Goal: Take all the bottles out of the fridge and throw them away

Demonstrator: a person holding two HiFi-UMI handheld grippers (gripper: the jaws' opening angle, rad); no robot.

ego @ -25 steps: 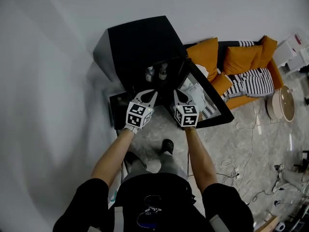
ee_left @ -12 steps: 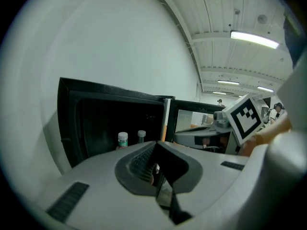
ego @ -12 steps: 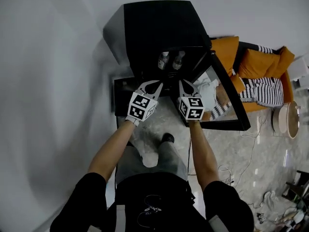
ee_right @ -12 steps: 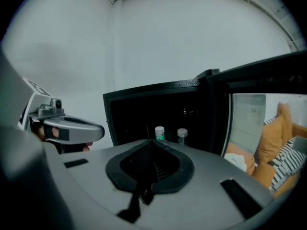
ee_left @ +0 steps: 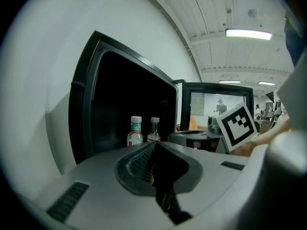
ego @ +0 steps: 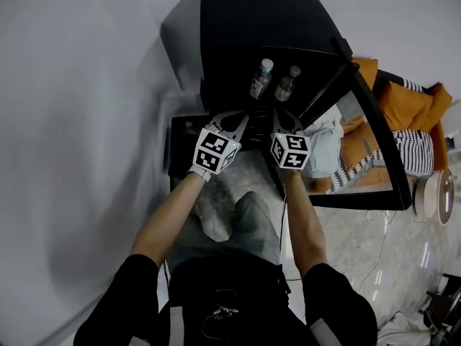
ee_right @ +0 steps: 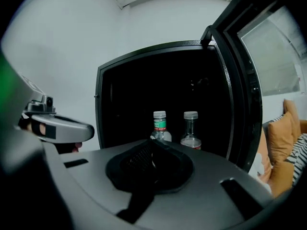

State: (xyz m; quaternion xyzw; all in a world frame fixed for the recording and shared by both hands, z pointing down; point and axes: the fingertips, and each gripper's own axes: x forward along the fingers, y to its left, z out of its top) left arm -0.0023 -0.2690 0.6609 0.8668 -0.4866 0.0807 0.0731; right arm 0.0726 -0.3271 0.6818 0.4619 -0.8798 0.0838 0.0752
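Observation:
A small black fridge [ego: 252, 20] stands open against the white wall, its glass door [ego: 367, 121] swung out to the right. Two clear bottles stand side by side inside. The left bottle [ego: 261, 78] [ee_left: 135, 133] [ee_right: 160, 127] has a green-and-white label and white cap. The right bottle [ego: 286, 83] [ee_left: 153, 131] [ee_right: 191, 131] has a grey cap and red-edged label. My left gripper [ego: 235, 120] [ee_left: 152, 146] and right gripper [ego: 282, 120] [ee_right: 152, 147] hover side by side just in front of the opening, both shut and holding nothing, short of the bottles.
An orange sofa [ego: 418, 110] with striped cushions sits to the right beyond the door. A round tan robot vacuum [ego: 438, 195] lies on the marble floor at far right. The person's legs and feet stand below the grippers.
The fridge has come closer and higher in the head view, and the bottles show more plainly. Both grippers have stayed together and shut, nearing the opening.

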